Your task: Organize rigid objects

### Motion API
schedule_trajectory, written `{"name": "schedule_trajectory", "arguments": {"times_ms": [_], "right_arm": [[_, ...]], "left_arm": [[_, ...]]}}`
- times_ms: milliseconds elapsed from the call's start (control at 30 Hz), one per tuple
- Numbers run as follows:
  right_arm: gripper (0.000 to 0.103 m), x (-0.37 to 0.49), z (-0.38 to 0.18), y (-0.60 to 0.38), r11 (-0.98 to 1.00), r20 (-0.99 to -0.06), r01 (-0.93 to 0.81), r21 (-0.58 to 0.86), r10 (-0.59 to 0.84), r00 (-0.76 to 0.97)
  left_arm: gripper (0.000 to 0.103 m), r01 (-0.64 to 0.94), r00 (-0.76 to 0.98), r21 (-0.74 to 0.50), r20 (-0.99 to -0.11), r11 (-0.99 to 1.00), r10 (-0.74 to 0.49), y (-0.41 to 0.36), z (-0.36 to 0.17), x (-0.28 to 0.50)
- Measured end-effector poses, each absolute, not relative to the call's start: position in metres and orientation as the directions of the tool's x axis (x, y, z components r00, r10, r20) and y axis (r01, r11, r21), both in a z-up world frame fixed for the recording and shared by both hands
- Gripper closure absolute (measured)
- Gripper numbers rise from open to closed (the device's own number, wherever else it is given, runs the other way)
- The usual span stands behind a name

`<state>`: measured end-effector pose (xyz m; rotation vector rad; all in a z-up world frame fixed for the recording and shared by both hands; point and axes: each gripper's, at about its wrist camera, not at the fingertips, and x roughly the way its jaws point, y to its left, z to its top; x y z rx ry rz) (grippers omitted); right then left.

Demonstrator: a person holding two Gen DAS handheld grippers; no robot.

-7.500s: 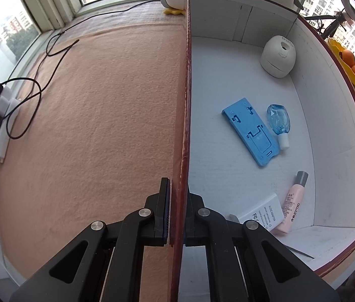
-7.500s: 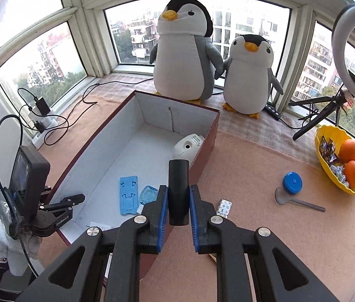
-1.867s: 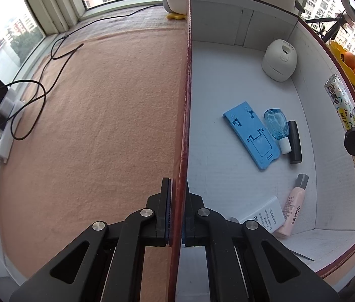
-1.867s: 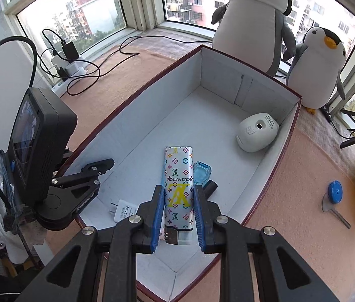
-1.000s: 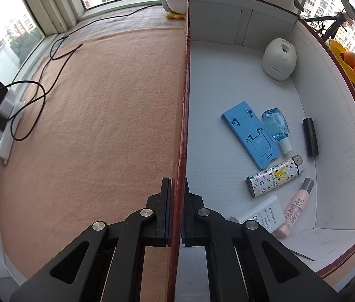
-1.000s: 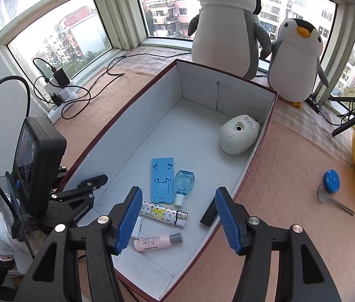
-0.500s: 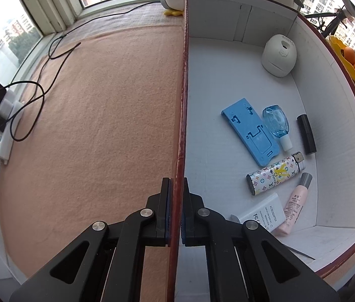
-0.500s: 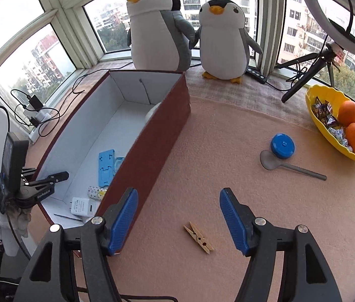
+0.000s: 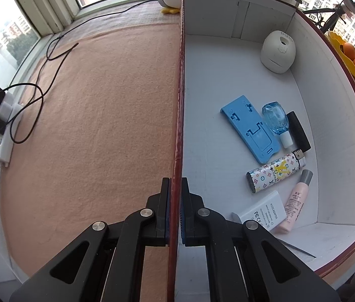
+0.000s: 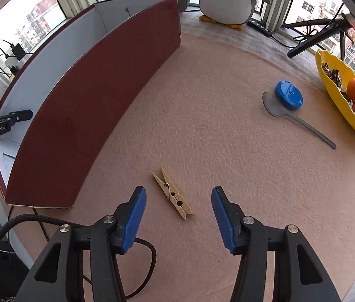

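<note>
left gripper (image 9: 174,214) clamped on the near part of the box (image 9: 180,100) side wall, one finger inside, one outside. inside the box, on its white floor: blue phone stand (image 9: 250,132), clear blue bottle (image 9: 277,119), black cylinder (image 9: 298,131), patterned lighter (image 9: 275,172), pink tube (image 9: 295,203), white adapter (image 9: 265,212); white round device (image 9: 278,51) in the far right corner. right gripper (image 10: 178,214) wide open, holding nothing, over the table (image 10: 227,151); wooden clothespin (image 10: 172,192) lies flat between its fingers. blue cap (image 10: 288,95) and grey spoon (image 10: 295,118) far right.
</note>
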<state>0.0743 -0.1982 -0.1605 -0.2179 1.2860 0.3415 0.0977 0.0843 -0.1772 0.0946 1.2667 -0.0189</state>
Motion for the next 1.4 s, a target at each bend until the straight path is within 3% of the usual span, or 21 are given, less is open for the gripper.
{"name": "schedule_trajectory", "arguments": {"times_ms": [333,767,1400], "right_arm": [[0.058,0.077,-0.177,-0.183,0.916,-0.973,-0.401,-0.014,0.080,0.217],[0.092,0.078,-0.190,-0.176,0.925,-0.982,-0.378,-0.018,0.055,0.180],[0.092,0.059,-0.113,-0.181,0.978,-0.916,-0.205,0.049,0.125,0.382]], "left_arm": [[0.098,0.078,0.296,0.061,-0.955,0.995,0.036,0.084,-0.178,0.099],[0.097,0.099,0.299,0.054,-0.954,0.994,0.022,0.082,-0.178,0.100],[0.096,0.159,0.291,0.045,-0.957,0.986,-0.003,0.080,-0.178,0.103]]}}
